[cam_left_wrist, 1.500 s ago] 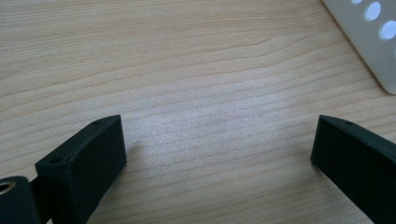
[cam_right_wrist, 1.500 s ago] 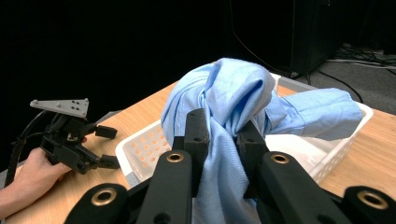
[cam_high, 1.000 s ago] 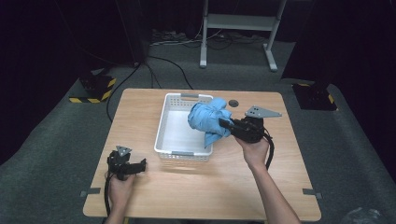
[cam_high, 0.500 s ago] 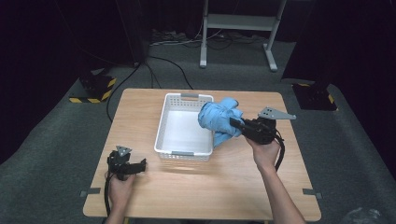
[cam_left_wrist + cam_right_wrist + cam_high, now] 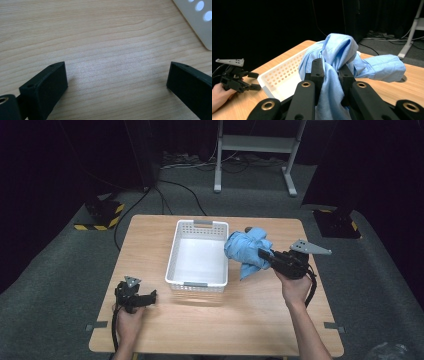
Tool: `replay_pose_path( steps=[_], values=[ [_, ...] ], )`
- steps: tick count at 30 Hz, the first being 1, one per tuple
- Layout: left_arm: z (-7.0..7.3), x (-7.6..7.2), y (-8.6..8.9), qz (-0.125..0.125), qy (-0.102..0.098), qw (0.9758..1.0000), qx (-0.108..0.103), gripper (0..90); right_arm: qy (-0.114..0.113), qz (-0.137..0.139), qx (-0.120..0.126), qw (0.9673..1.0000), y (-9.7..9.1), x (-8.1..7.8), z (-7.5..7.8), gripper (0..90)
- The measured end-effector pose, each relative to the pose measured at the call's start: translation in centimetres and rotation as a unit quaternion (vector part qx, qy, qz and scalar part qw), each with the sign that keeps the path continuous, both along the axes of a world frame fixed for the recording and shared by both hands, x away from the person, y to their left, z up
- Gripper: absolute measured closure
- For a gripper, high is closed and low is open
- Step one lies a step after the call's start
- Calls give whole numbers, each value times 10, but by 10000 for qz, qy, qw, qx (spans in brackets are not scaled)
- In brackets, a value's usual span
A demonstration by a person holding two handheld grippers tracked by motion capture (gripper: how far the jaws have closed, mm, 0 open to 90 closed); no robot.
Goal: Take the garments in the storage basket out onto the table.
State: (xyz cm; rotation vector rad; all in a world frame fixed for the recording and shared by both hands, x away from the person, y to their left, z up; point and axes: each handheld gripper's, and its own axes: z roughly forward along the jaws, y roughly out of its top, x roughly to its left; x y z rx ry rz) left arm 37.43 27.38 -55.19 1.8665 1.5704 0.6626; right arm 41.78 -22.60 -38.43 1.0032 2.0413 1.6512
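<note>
1. Right tool [image 5: 265, 256] is clamped on the blue cloth [image 5: 246, 249], now lifted clear right of the white basket [image 5: 198, 255] (apparently emptied).
2. Left tool [image 5: 148, 296], jaws apart, rests on the tabletop [image 5: 215, 320].

Metal stand [image 5: 255, 150], floor cables [image 5: 180, 195] behind.

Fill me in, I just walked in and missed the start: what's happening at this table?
A person holds a gripper in each hand at a wooden table. The right gripper is shut on a bunched blue cloth, lifted just beside the right wall of a white basket, whose inside looks empty. The left gripper rests near the table's front left, jaws open with nothing between them.
</note>
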Motion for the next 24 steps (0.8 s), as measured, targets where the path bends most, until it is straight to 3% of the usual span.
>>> replay_pose_path(
  steps=[12,24],
  values=[
    [0,0,0,1,0,10000,3,33,-41,-252,27,9997,-23,-9,-1,801],
    [0,0,0,1,0,10000,3,33,-62,-425,-15,9991,-32,-16,-7,801]
  ],
)
